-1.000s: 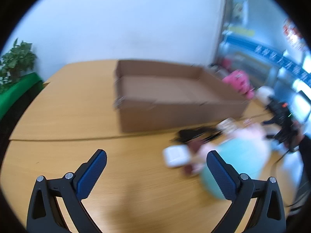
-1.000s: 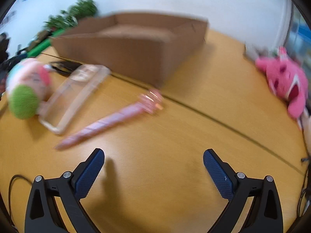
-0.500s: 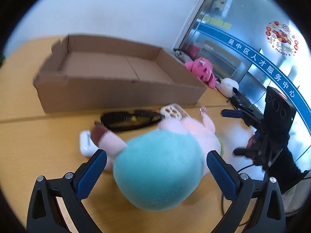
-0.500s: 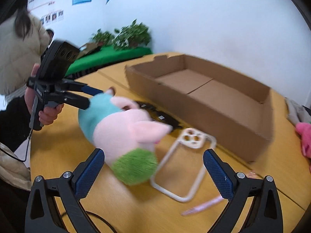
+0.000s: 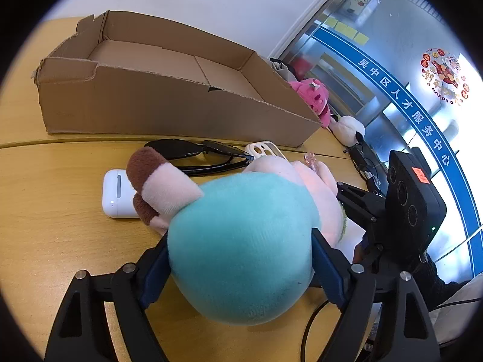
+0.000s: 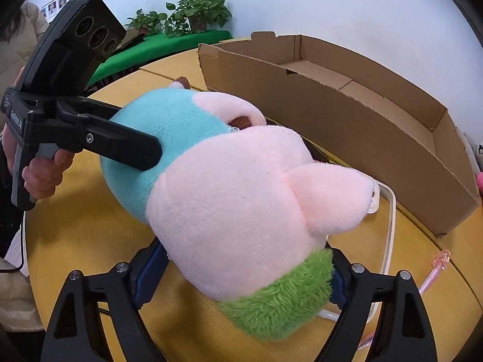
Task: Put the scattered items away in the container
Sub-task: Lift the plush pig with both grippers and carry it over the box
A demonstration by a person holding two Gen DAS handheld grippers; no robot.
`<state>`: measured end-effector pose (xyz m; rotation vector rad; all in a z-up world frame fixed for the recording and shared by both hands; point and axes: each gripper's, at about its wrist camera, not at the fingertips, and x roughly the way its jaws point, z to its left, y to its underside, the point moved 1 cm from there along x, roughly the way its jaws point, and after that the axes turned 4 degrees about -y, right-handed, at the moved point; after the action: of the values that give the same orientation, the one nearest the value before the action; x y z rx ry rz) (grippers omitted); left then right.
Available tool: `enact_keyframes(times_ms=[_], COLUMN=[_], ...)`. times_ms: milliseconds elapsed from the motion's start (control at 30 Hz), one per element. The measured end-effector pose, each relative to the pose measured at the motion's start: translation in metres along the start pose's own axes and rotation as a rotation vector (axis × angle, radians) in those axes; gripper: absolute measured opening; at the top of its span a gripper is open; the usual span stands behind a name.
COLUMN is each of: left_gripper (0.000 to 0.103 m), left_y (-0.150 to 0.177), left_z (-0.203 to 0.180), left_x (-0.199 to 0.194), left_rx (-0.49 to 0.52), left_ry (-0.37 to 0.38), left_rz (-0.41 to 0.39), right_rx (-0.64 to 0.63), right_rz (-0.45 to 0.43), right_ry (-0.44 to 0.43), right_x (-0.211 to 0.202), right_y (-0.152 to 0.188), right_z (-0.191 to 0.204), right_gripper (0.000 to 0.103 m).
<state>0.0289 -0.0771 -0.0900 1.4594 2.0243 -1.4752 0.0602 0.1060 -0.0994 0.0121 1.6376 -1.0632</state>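
A plush pig [image 5: 241, 241] with a teal body, pink head and green tuft lies on the wooden table. My left gripper [image 5: 238, 259] is shut on its teal end. My right gripper [image 6: 238, 274] is shut on its pink and green end [image 6: 241, 211]. The left gripper's finger [image 6: 120, 144] presses the teal side in the right wrist view. The open cardboard box [image 5: 169, 90] stands just behind, also in the right wrist view [image 6: 347, 114], and looks empty inside.
Black sunglasses [image 5: 196, 154], a white earbud case [image 5: 116, 194] and a clear phone case [image 5: 264, 149] lie between pig and box. A pink pen [image 6: 434, 274] lies at right. A pink plush [image 5: 314, 96] sits beyond the box. Plants [image 6: 196, 15] stand far left.
Both grippers have swung to the pig from opposite sides, moved in and closed on it. Half a second ago both were open.
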Motion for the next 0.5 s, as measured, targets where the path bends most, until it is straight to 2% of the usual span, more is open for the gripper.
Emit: enact_keyframes(times_ms=[233,500], left_gripper=[0.081,0.081], left_y=[-0.022,-0.078], left_z=[-0.023,-0.037], left_x=[-0.028,-0.068], left_rx=[0.059,0.136], left_ry=[-0.021,-0.04], left_rz=[-0.066,-0.156], right_rx=[0.004,-0.049], right_rz=[-0.048,-0.128], right_ry=[0.028,0.102], right_x=[-0.029,-0.069], right_y=[-0.018,-0.079], right_z=[0.007,0.0], right_gripper=[0.088,0.088])
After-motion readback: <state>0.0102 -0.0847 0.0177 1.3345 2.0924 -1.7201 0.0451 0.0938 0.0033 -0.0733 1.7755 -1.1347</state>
